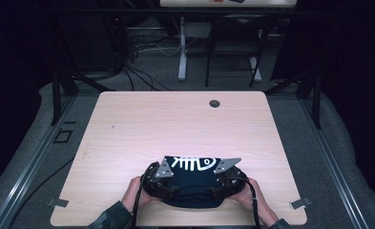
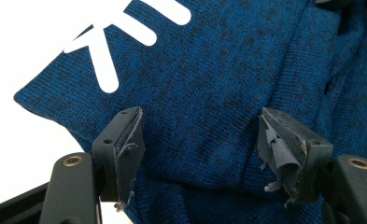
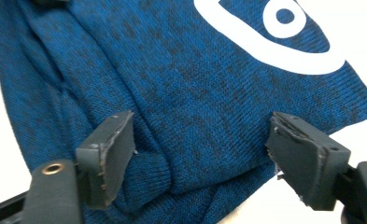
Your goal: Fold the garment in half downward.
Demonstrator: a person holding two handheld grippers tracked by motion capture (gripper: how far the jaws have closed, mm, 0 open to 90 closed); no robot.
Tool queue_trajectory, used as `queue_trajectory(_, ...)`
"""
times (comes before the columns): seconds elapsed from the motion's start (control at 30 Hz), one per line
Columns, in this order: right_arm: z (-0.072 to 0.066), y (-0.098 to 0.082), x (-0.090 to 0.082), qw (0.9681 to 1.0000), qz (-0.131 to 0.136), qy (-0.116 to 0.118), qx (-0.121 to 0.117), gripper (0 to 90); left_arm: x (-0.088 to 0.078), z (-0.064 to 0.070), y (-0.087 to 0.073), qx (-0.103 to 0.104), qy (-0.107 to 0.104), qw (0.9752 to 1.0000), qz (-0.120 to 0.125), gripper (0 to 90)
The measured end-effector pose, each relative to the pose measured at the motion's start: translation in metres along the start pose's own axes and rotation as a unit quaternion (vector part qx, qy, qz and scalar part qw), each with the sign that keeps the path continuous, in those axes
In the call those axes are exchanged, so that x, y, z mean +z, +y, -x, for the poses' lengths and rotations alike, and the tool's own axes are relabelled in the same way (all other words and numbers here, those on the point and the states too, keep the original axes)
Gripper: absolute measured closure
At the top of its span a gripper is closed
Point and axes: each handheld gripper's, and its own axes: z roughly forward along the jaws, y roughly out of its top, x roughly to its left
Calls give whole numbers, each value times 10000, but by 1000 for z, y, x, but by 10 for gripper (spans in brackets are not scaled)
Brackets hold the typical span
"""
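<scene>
1. A blue sweater [image 1: 192, 183] with a white fish-bone print [image 1: 193, 163] is lying folded on the table [image 1: 175, 119], at its near edge, between the two hands.
2. The left gripper [image 2: 200, 154] is standing over the sweater's left side, its jaws spread wide, pads clear of the knit, which is showing between them.
3. The right gripper [image 3: 200, 158] is standing over the right side, jaws likewise apart and gripping nothing.
4. In the high view, the left hand [image 1: 135, 193] and right hand [image 1: 252, 193] are flanking the sweater.
</scene>
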Motion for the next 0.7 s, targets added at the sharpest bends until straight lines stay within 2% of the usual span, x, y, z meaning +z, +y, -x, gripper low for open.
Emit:
queue_trajectory(0.23, 5, -4, 6, 9999, 23, 71, -92, 170, 3, 5, -4, -81, 49, 9999, 58, 312)
queue_trajectory(0.37, 9, -4, 9, 9999, 51, 155, 52, 150, 5, 5, -4, -84, 44, 9999, 99, 294)
queue_trajectory(0.43, 10, -3, 9, 9999, 26, 114, -6, 149, 6, 4, -4, -85, 25, 9999, 117, 289)
queue_trajectory(0.5, 9, -4, 10, 9999, 52, 112, 40, 146, 6, 3, -5, -98, 5, 9999, 134, 285)
queue_trajectory(0.6, 9, -4, 9, 9999, 12, 80, 59, 137, 5, 7, -4, 17, 191, 9996, 210, 249)
queue_trajectory(0.7, 7, -4, 8, 9999, 55, 16, 114, 127, 2, 6, -3, -12, 228, 9993, 303, 196)
